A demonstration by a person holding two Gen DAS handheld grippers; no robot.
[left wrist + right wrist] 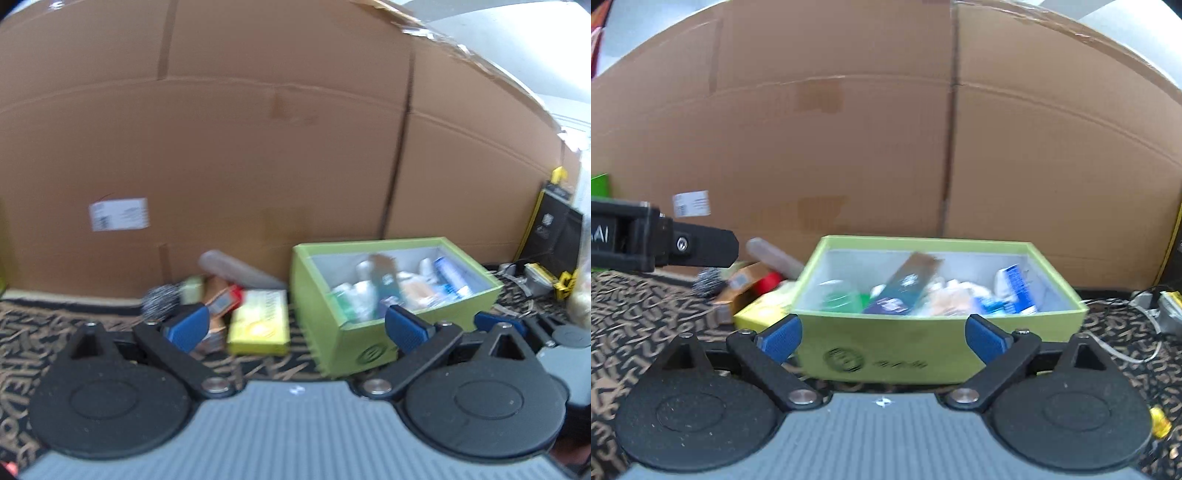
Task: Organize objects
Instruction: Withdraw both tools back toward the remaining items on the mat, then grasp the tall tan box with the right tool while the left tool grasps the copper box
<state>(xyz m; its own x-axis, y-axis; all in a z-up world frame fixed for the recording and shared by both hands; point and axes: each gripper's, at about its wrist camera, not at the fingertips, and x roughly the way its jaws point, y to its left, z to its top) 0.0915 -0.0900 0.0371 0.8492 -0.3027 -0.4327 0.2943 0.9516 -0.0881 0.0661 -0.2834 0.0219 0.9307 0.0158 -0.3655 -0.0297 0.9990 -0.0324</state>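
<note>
A lime-green open box point(369, 343) point(923, 347) stands on the patterned cloth and holds several small packs, tubes and a dark flat packet point(905, 284). Left of it lies a loose pile: a yellow-green flat box point(260, 321), a red and orange pack point(225, 299), a grey scrubber point(160, 301) and a brown tube point(236, 269). My left gripper point(295, 328) is open and empty, in front of the pile and the box's left corner. My right gripper point(882, 338) is open and empty, just before the box's front wall. The left gripper also shows at the left of the right wrist view point(665, 243).
A tall cardboard wall point(258, 147) closes the back. At the right are a black and yellow package point(554, 229), cables point(1137, 332) and small yellow parts point(546, 277). The patterned cloth point(646, 314) covers the surface.
</note>
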